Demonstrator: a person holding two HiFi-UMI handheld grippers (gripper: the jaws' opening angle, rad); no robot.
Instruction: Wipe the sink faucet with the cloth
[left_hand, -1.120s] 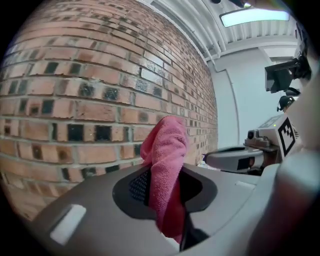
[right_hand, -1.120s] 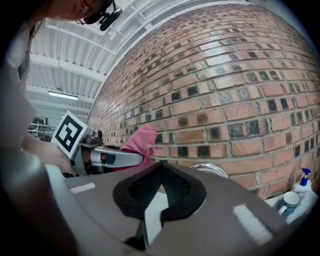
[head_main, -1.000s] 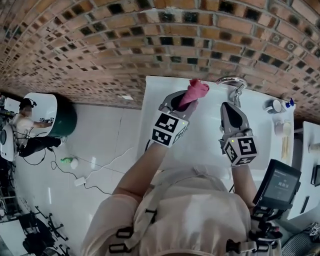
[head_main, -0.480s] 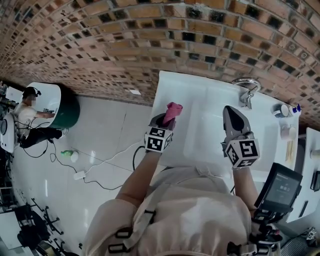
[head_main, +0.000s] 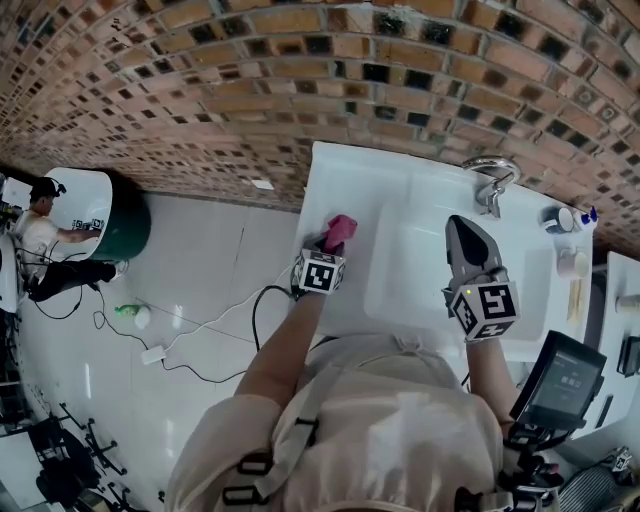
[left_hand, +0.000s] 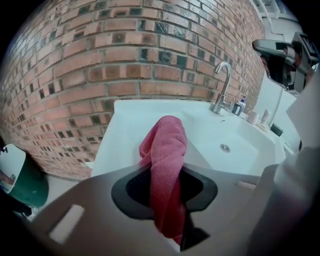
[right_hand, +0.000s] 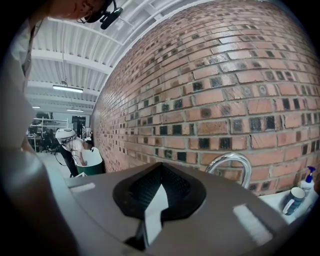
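Note:
My left gripper (head_main: 331, 242) hangs low over the left rim of the white sink (head_main: 345, 170), pointing steeply down. A pink cloth (head_main: 342, 227) is pinched between its jaws, which are opening a little. In the left gripper view the cloth (left_hand: 165, 150) sticks up out of the gripper (left_hand: 166, 186) as a rolled bunch. The chrome faucet (head_main: 489, 178) stands at the sink's back edge by the brick wall, far to the right of the cloth. My right gripper (head_main: 459, 224) hovers over the basin in front of the faucet (right_hand: 233, 164), shut and empty (right_hand: 160, 169).
A cup (head_main: 554, 214) and a blue-capped soap bottle (head_main: 584, 211) stand right of the faucet. A device with a screen (head_main: 566, 374) sits at the lower right. To the left, a person (head_main: 40, 238) sits by a green-based basin (head_main: 112, 222), with cables (head_main: 200, 325) on the floor.
My left gripper has carried the cloth away from the faucet, down and to the left rim of the sink. The right gripper has hardly moved.

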